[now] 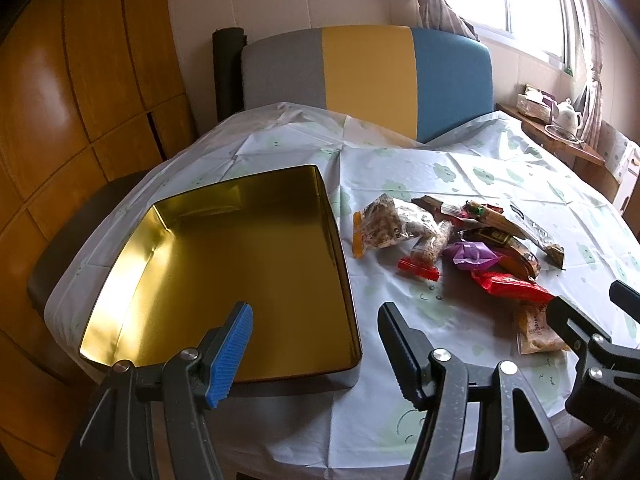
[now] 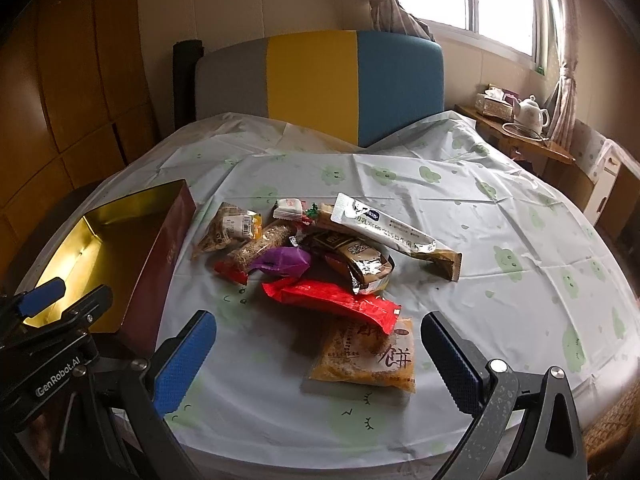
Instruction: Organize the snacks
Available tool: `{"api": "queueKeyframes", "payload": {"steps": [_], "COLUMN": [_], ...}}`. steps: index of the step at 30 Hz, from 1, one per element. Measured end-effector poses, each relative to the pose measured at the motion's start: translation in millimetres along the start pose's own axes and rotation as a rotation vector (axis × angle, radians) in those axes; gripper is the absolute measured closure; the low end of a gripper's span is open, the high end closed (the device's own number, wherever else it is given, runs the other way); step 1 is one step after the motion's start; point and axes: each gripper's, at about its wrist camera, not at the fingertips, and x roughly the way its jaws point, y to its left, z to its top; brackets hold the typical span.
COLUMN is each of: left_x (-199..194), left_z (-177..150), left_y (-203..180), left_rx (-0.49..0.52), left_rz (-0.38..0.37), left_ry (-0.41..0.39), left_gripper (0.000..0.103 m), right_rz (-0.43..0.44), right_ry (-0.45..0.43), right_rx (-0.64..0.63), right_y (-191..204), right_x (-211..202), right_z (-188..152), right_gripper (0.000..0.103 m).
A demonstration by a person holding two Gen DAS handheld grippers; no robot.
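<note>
Snacks (image 2: 320,264) heaped mid-table (image 2: 460,208), gold tin (image 1: 224,272) lying at their 9 o'clock.
Left claw (image 1: 316,344) released over the tin's near rim; right claw (image 2: 320,360) released, straddling an orange packet (image 2: 364,356).

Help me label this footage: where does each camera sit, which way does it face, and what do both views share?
Left wrist: on the left gripper, aimed down across the empty gold-lined tin; its open jaws and the right gripper's tips show.
Right wrist: on the right gripper, aimed down at the snack pile; its open jaws and the left gripper's tips show.
Shared: tin, snacks, tablecloth, striped chair.
</note>
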Motion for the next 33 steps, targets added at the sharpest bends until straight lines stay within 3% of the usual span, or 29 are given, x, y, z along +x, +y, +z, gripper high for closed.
{"api": "queueKeyframes", "payload": {"steps": [22,33], "left_x": [1,5], "left_z": [0,-1], "left_y": [-4,-10], "left_rx": [0.009,0.029], "left_rz": [-0.011,-0.056], "left_ry": [0.004,0.035], "left_gripper": [0.037,0.037], "right_rz": [-0.009,-0.016], "right_ry": [-0.008,-0.002], "right_rx": [0.015,0.050], "right_y": [-10,-40], "right_x": [0,5], "right_z": [2,22], "right_gripper": [0.000,0.000]}}
